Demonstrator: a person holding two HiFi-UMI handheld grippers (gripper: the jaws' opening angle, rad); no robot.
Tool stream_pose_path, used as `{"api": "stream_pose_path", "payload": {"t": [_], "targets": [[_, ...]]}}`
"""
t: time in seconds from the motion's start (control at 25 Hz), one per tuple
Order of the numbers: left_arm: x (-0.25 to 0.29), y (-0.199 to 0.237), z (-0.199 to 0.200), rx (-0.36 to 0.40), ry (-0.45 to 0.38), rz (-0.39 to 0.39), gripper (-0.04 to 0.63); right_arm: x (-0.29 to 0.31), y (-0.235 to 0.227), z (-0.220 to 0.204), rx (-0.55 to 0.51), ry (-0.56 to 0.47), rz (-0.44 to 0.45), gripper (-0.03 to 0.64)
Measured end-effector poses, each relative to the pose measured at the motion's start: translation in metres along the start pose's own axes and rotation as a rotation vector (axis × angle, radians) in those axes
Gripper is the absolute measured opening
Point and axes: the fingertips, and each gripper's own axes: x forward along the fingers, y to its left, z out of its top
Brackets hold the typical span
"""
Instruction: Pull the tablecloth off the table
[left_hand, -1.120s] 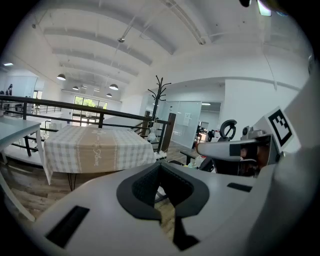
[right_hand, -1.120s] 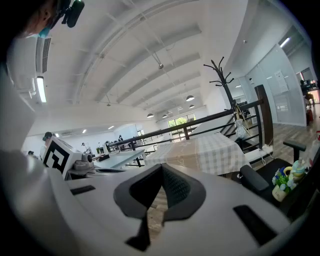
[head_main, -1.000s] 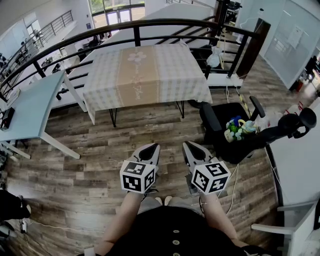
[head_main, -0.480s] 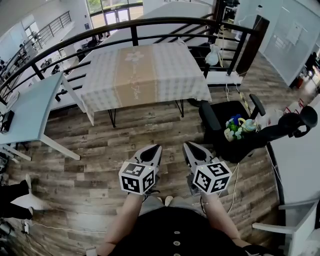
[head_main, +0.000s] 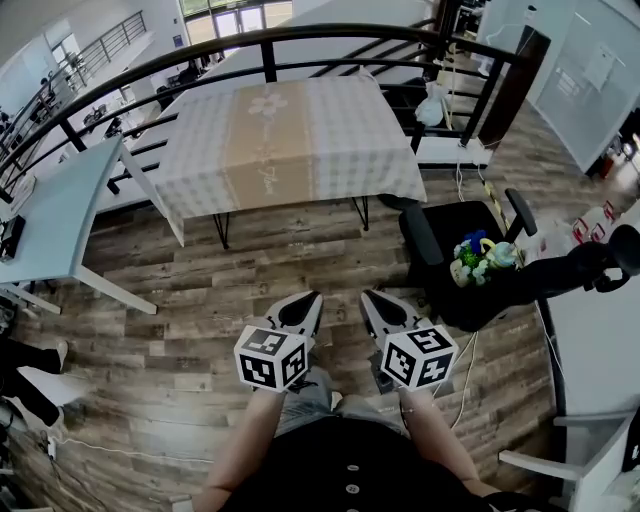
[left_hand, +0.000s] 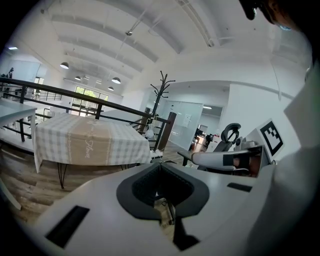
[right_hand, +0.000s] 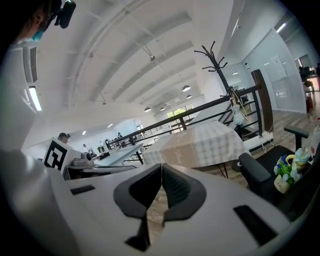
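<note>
left gripper (head_main: 303, 303) and right gripper (head_main: 372, 302) both clenched, empty, well apart from tablecloth (head_main: 290, 140). risk: closed jaws cannot take the hem; uneven grab could bunch cloth.

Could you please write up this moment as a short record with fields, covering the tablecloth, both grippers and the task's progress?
tablecloth: checked, beige centre band, spread over the table, edges hanging
left gripper: jaws shut, empty, above the wooden floor, short of the table
right gripper: jaws shut, empty, beside the left gripper
contact with tablecloth: none
office chair: black, right of the table, toys on its seat
task progress: tablecloth not yet pulled
</note>
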Motion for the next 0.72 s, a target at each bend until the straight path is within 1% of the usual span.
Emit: {"api": "stream_pose_path", "payload": {"t": [0.16,0.32,0.48,0.72], "targets": [[0.021,0.018,0.003,-0.019,0.014,0.001,0.017,0.022,-0.016,0.009,0.001,0.004,-0.016,0.028],[0.048,0.052,0.019,-0.03,0.019,-0.009,0.017,0.063,-0.032,0.025,0.0,0.004,-0.032,0.028],[0.079,0.093,0.053,-0.03,0.018,-0.035,0.017,0.116,-0.039,0.054,0.01,0.006,-0.026,0.028],[0.119,0.157,0.101,-0.022,0.03,-0.065,0.017,0.195,-0.051,0.097,-0.004,-0.009,-0.054,0.028]]}}
